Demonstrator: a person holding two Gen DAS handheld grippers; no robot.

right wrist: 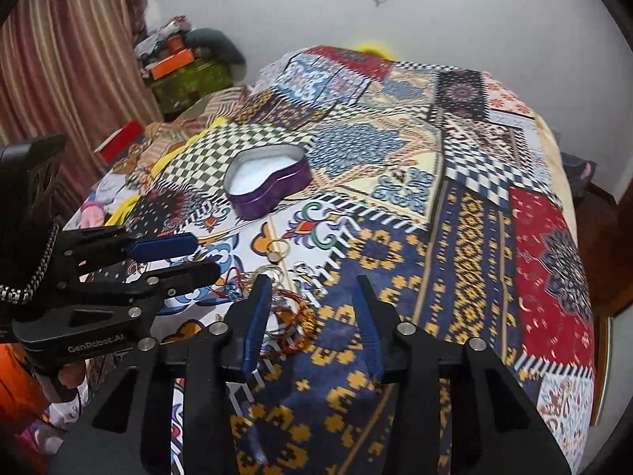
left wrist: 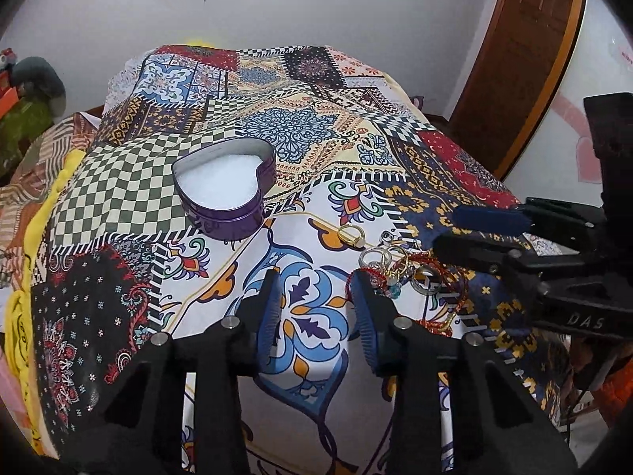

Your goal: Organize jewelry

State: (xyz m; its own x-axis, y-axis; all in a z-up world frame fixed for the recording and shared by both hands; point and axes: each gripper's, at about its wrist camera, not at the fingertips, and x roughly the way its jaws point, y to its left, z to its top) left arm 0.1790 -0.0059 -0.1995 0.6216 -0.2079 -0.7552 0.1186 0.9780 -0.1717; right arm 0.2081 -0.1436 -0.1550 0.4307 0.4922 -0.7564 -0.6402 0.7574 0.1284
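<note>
A purple heart-shaped tin (left wrist: pixel 225 186) with a white lining stands open on the patterned cloth; it also shows in the right wrist view (right wrist: pixel 267 182). A heap of rings and red-and-gold bracelets (left wrist: pixel 411 273) lies in front of it, with a gold ring (left wrist: pixel 352 235) apart from the heap. The heap shows by my right gripper's left finger (right wrist: pixel 292 320). My left gripper (left wrist: pixel 316 281) is open and empty, just left of the heap. My right gripper (right wrist: pixel 312 283) is open and empty, just right of the heap; it also shows in the left wrist view (left wrist: pixel 470 229).
The patchwork cloth (left wrist: pixel 316 130) covers a table that drops off at the right and far edges. A wooden door (left wrist: pixel 518 59) stands at the right. Boxes and clutter (right wrist: pixel 186 71) sit at the far left beside a striped curtain (right wrist: pixel 59 59).
</note>
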